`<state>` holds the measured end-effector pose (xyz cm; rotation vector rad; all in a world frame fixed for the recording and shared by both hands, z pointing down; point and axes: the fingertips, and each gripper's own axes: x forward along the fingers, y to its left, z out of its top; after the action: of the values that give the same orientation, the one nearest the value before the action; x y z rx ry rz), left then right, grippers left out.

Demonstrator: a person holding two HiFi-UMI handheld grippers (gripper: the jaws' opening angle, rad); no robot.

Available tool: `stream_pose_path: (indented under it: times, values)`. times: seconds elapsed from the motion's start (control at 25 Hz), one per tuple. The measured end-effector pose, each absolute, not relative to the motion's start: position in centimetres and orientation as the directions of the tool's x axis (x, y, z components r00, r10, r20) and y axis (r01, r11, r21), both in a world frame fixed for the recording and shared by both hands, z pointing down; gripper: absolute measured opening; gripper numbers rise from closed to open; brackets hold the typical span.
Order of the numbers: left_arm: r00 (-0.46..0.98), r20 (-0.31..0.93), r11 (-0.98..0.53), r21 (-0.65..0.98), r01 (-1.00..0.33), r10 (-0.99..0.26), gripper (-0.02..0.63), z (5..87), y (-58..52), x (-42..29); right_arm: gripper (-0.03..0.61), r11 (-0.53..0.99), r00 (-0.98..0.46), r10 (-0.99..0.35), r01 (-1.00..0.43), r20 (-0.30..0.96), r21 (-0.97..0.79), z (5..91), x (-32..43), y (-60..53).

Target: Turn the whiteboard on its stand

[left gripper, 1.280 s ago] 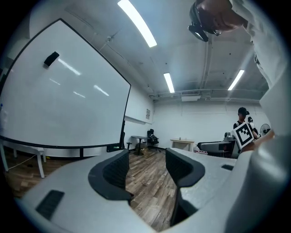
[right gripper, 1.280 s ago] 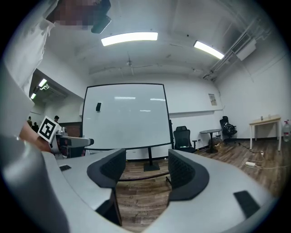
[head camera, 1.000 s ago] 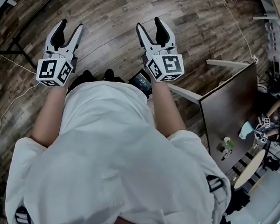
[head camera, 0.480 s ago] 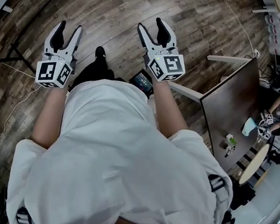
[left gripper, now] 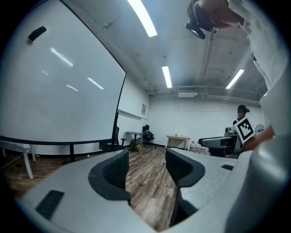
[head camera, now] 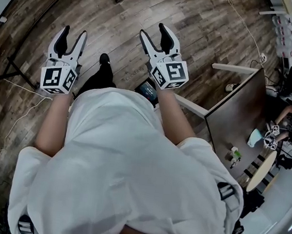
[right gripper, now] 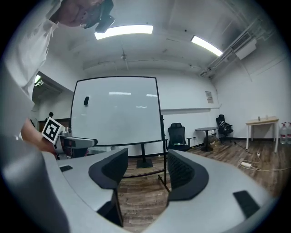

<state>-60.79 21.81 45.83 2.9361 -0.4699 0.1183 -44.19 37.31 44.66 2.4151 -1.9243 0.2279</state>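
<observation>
**A:** So, where is the whiteboard?
**B:** Over the wood floor (head camera: 197, 20), ahead of me: the whiteboard (right gripper: 116, 109) is upright on its black stand (right gripper: 145, 164), and I'm touching neither.
**A:** And what about your hands?
**B:** My left hand-held gripper (head camera: 74, 30) is spread, with only floor showing between its jaws. My right hand-held gripper (head camera: 155, 30) is spread too and holds nothing.

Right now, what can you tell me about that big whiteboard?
The whiteboard is a large white panel in a thin black frame, upright on a black stand. Its surface looks blank and glossy, mirroring the ceiling lights. One small dark object clings near its upper left. Nothing else is seen touching it.
</observation>
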Motion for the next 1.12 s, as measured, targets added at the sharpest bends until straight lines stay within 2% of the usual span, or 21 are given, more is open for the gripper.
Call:
stream_pose_path:
  times: [0.24, 0.6, 0.96, 1.12]
  values:
    - [0.929, 0.108, -0.913, 0.175, -0.368, -0.354, 0.261, 46.5, 13.5, -56.8, 0.253, -0.207, 0.196, -0.968, -0.977, 0.157, -0.058, 45.0, -39.6, 30.2]
    - [0.939, 0.090, -0.918, 0.195, -0.345, -0.333, 0.261, 46.3, 5.7, -50.1, 0.253, -0.215, 0.206, -0.966, -0.976, 0.155, -0.045, 44.0, -33.2, 22.7]
    - [0.950, 0.088, -0.926, 0.212, -0.311, -0.299, 0.261, 47.7, 3.0, -44.2, 0.247, -0.218, 0.209, -0.964, -0.975, 0.165, -0.036, 45.1, -28.3, 19.8]
    - [0.938, 0.083, -0.917, 0.199, -0.346, -0.336, 0.261, 47.7, 0.3, -40.5, 0.244, -0.193, 0.185, -0.969, -0.981, 0.163, -0.030, 45.4, -24.2, 17.4]
